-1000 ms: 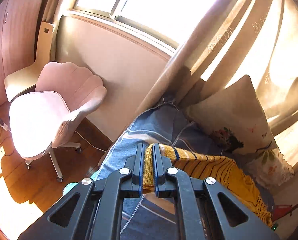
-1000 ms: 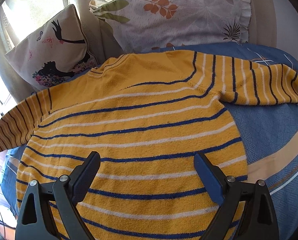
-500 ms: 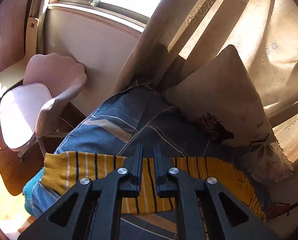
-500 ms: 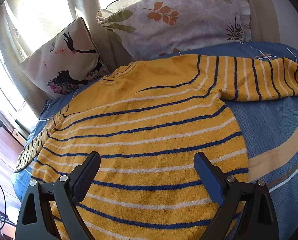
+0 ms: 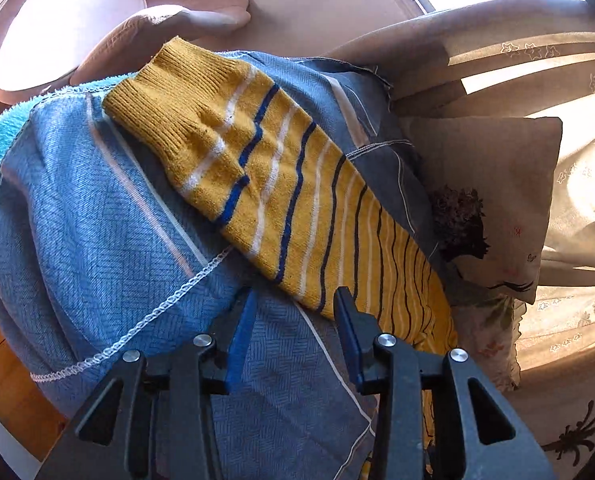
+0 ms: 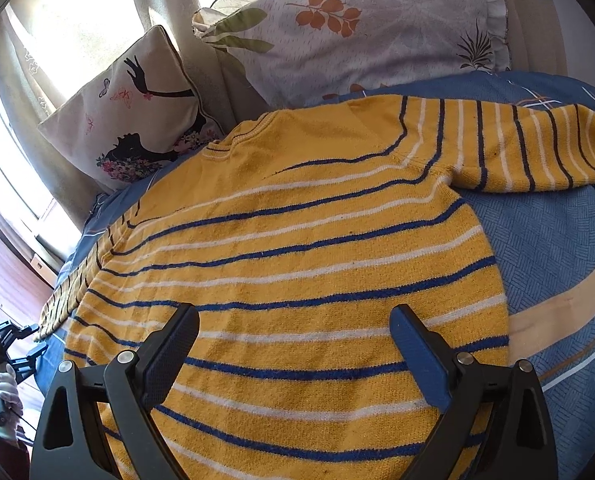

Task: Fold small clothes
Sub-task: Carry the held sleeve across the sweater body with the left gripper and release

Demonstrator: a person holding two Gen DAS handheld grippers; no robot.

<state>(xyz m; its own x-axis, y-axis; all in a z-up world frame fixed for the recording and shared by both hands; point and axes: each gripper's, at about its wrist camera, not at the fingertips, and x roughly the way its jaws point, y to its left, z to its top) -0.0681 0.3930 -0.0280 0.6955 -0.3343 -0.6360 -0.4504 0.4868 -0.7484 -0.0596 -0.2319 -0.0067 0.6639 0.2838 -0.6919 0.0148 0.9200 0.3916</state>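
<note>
Bed with blue patterned cover (image 5: 77,216): yellow striped knit sweater's sleeve (image 5: 257,176) runs diagonally away from the left gripper (image 5: 293,312), nearer; both grippers' jaws apart, empty; right gripper (image 6: 293,344) over the body.

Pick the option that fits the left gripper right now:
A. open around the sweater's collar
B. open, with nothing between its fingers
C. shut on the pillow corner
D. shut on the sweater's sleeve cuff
B: the left gripper has its fingers spread over the blue bedspread, and the yellow striped sleeve lies flat ahead of them, ungripped.
</note>
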